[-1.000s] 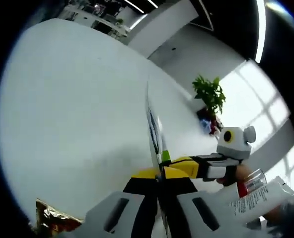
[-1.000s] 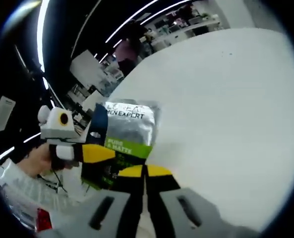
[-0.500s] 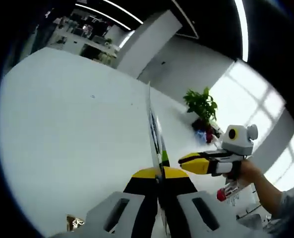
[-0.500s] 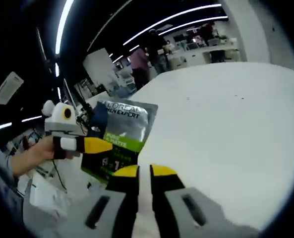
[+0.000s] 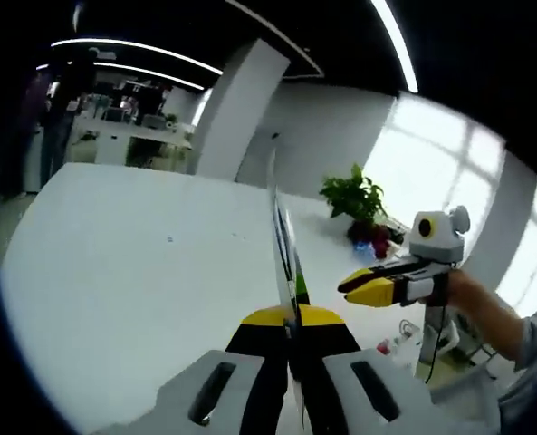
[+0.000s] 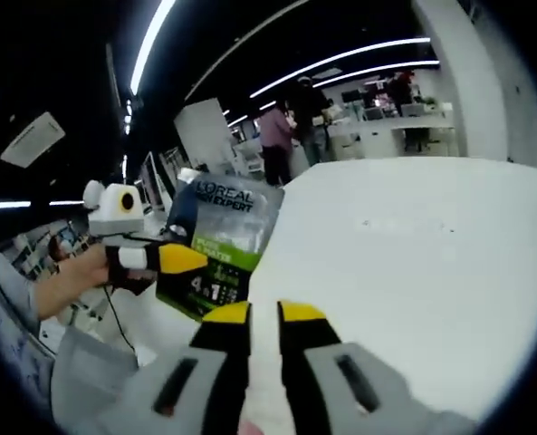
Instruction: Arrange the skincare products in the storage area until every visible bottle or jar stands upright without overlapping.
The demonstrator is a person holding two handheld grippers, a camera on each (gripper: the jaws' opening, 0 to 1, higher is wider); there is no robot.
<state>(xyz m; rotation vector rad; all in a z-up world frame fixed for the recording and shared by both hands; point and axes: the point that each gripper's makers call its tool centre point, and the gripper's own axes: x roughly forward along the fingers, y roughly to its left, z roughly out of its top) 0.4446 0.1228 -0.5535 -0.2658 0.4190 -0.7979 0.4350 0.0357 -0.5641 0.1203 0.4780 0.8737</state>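
Above the white table, my left hand-held gripper is clamped on a flat skincare sachet, which I see edge-on in the left gripper view as a thin blade rising straight up from between the yellow-tipped jaws. In the right gripper view the same sachet faces me: silver foil with a dark top corner, a green band across the middle and white lettering. There the left hand-held gripper comes in from the left side and pinches the pack at its edge, with a person's hand behind it.

My right hand-held gripper holds nothing; its yellow tips stand slightly parted with a narrow gap between them, just below and to the right of the sachet, not touching it as far as I can tell. In the left gripper view I see it from the side, off to the right of the sachet, held by a hand with a grey sleeve behind.

Beyond the table's far edge stands a potted plant in front of bright windows. In the right gripper view, people stand by desks at the far side of the room under long ceiling lights.
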